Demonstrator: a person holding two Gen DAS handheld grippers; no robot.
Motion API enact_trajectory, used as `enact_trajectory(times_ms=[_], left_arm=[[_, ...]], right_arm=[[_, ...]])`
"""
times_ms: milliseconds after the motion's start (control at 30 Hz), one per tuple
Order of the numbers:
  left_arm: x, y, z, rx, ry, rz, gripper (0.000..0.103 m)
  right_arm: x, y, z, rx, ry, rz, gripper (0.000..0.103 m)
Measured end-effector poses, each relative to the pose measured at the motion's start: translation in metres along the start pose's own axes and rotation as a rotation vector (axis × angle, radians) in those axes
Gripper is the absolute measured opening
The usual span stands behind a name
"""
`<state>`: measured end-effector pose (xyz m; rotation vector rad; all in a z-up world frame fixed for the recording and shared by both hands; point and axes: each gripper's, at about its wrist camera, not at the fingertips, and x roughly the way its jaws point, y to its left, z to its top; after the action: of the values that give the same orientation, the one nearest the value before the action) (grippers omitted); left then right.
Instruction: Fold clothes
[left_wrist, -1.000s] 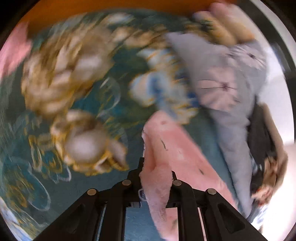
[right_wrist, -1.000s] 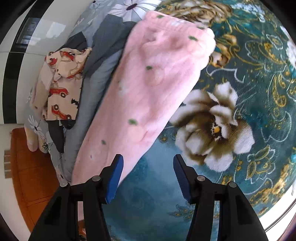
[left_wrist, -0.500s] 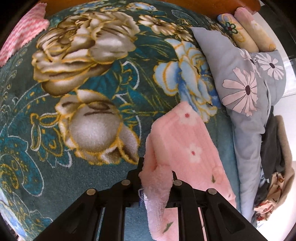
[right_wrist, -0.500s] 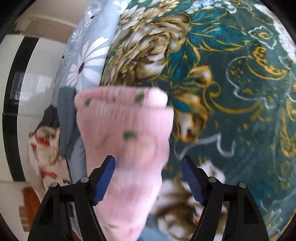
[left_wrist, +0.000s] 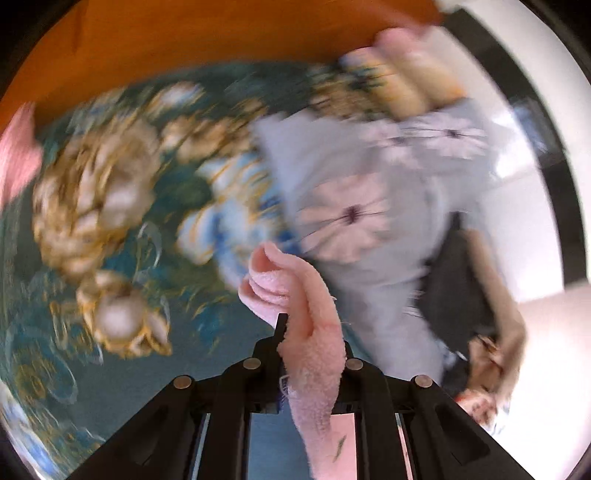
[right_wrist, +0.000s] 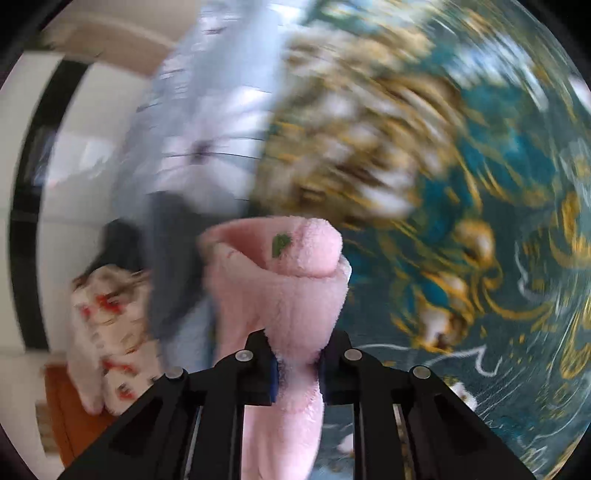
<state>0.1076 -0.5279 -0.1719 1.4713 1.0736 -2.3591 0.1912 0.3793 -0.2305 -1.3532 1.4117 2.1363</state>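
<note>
Pink fleece, a soft garment (left_wrist: 310, 332), is bunching up between the fingers of the left gripper (left_wrist: 306, 354) in the left wrist view. The fingers are sitting close together, clamped on a gathered fold of it, and the fleece is hanging down past them toward the lower edge of the picture. Below and behind it a teal blanket (left_wrist: 122, 229) with gold and cream flowers is covering the bed, all of it smeared by motion blur. A grey pillow (left_wrist: 354, 206) printed with pale daisies is lying along the blanket's right side, with a dark cloth (left_wrist: 454, 295) just beyond it. An orange headboard (left_wrist: 184, 40) is running along the top.

In the right wrist view, the right gripper (right_wrist: 297, 369) is closing its fingers on another part of the garment (right_wrist: 280, 288); the blue pads are pressing into the fleece from both sides. Above the fingers the fleece is rolling into a rounded cuff with a small green mark on it. The blanket (right_wrist: 461, 184) is filling the right half of this picture, blurred. The pillow (right_wrist: 207, 140) is showing at upper left, and a cream cloth with red cars (right_wrist: 107, 325) is lying at the left, near the bed's edge.
</note>
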Motion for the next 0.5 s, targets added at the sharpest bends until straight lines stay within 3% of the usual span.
enact_trajectory(times_ms=[133,200,333,400,500], left_arm=[[-0.022,0.018,-0.013,0.057,-0.003,0.024,0.014],[0.000,0.058,-0.033,0.027,0.059,0.121,0.014],[0.045,0.113,-0.066,-0.078,0.148,0.284,0.014],[0.052,0.121,-0.074,-0.107,0.149,0.312,0.014],[0.048,0.112,-0.071,-0.081,0.140,0.314,0.014]], right_arm=[[-0.053,0.019,-0.003,-0.132,-0.023,0.075,0.016],[-0.069,0.000,-0.012,-0.146,-0.018,0.061,0.016],[-0.050,-0.066,-0.032,-0.068,0.063,-0.042,0.016],[-0.037,-0.091,-0.041,-0.014,0.091,-0.103,0.016],[-0.030,-0.112,-0.049,0.046,0.087,-0.123,0.016]])
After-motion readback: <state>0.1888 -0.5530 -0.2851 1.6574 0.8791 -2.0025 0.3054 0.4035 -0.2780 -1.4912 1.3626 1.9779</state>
